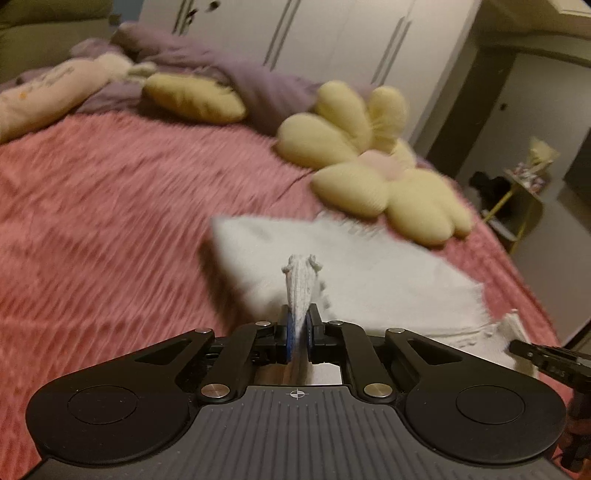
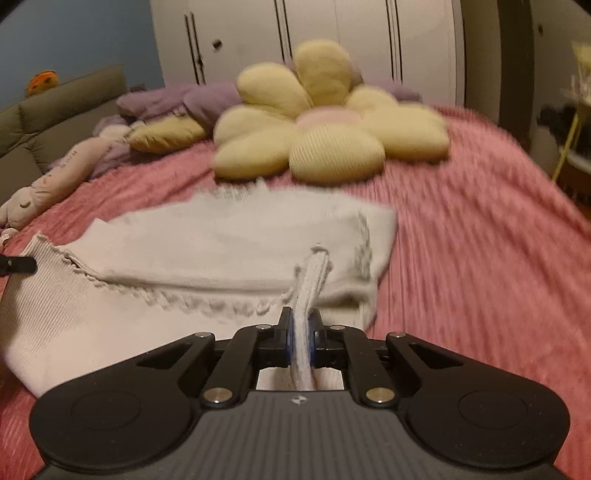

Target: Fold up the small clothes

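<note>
Lying on the pink bedspread (image 2: 461, 240), the white garment (image 2: 229, 236) is partly folded over on itself, its scalloped hem running across the near side in the right wrist view. A bunched strip of its ribbed edge stands up between the pads of the right gripper (image 2: 303, 332), whose jaws are pinched tight on the fabric. The left gripper (image 1: 299, 328) is likewise clamped on a gathered edge of the garment (image 1: 332, 251), which sticks up past its tips. In the left view, the right gripper's black tip shows at the right edge, next to the cloth's corner; in the right view the left gripper's tip shows at the left edge, beside the ribbed part of the garment.

Just beyond the garment on the bedspread (image 1: 110, 206) rests a yellow flower cushion (image 2: 325, 125) with a pale pink middle. Farther back lie a plain yellow pillow (image 1: 192, 96), a purple blanket (image 1: 221, 66) and a pink plush toy (image 2: 55, 177). White wardrobe doors (image 2: 332, 33) stand behind the bed. Both views are blurred.
</note>
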The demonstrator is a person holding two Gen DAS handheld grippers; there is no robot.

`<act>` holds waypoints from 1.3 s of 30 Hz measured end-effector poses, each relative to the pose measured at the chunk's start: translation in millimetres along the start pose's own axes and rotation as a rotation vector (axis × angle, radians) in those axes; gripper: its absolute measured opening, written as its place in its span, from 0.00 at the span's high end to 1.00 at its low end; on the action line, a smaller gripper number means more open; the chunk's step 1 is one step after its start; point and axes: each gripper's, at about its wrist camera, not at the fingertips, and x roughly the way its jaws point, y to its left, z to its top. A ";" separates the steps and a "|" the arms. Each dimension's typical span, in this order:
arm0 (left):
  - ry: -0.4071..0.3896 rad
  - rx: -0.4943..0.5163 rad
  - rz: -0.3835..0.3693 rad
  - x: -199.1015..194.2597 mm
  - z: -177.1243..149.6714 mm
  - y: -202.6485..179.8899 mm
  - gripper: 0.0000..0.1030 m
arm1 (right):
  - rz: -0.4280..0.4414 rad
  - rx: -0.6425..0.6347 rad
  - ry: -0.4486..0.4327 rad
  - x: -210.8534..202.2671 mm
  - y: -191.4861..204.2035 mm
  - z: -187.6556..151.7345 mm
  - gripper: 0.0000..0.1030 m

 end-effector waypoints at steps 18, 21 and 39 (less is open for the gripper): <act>-0.044 0.034 0.152 106.9 65.5 6.6 0.91 | -0.142 -0.003 -0.120 66.2 -9.0 87.9 0.93; 0.040 0.022 0.151 129.2 50.4 15.7 0.89 | -0.129 0.044 -0.003 103.4 -20.0 78.3 0.93; -0.165 0.051 0.263 151.5 91.6 16.3 0.91 | -0.274 -0.114 -0.191 128.7 8.4 116.8 0.94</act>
